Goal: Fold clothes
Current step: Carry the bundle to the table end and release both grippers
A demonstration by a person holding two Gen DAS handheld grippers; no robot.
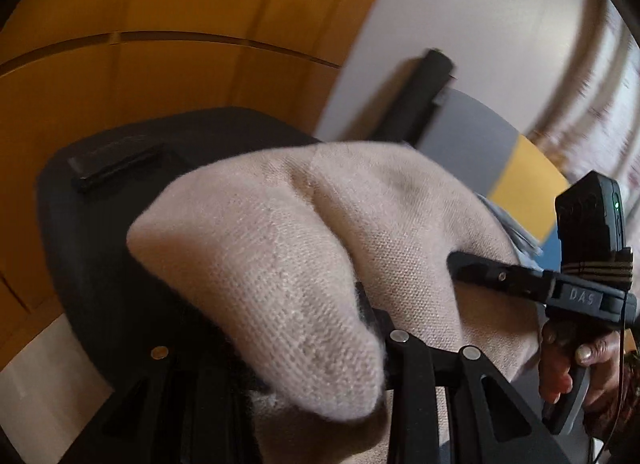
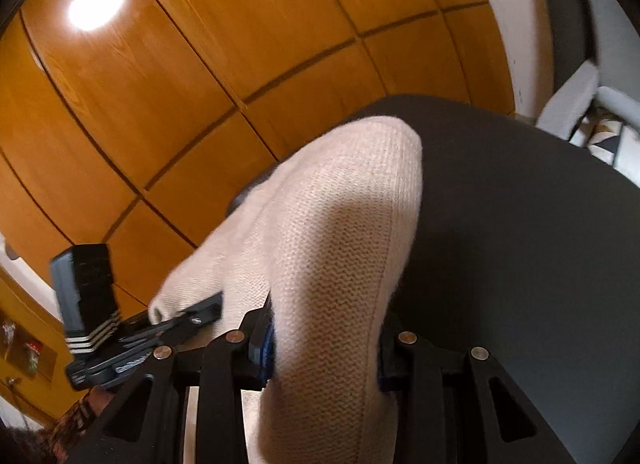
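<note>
I see my left tongs [image 1: 360, 320] pinching a soft cream knit sweater [image 1: 280, 248] that bunches up over them. My right tongs [image 2: 324, 348] pinch another fold of the same sweater. In the left view the right tongs poke in from 3 o'clock. The sweater hangs over a dark round worktop [image 2: 520, 224], with yellow wood doors [image 2: 200, 84] behind, toward 12 o'clock.
</note>
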